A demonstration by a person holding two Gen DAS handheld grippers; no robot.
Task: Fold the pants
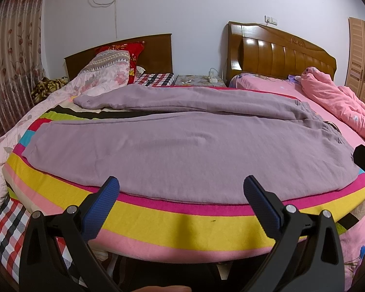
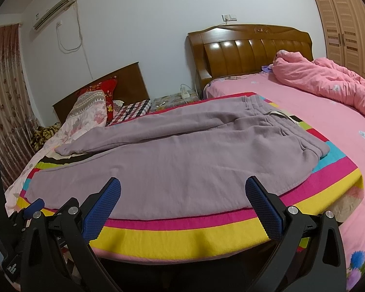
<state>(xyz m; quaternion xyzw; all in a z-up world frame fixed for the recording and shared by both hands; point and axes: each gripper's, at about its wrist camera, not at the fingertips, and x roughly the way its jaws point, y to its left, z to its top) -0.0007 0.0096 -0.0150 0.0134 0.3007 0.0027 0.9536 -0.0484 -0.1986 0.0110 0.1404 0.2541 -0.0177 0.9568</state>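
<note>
Mauve sweatpants (image 1: 172,146) flat on striped blanket (image 1: 182,228), legs splayed leftward, waistband (image 2: 301,131) right. We hover left gripper (image 1: 181,194) and right gripper (image 2: 182,196) at near edge, both jaws apart, empty. Fold not started; next, pinch near leg edge, carry onto far leg.

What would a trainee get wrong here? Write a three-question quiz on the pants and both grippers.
1. True or false: the mauve fleece pants are already folded in half.
2. The pants' waistband lies nearer which gripper? A) left gripper B) right gripper
3. Fill in: the pants lie on a ____ blanket.

Key:
1. False; both legs lie spread apart.
2. B
3. Striped, multicoloured.
</note>
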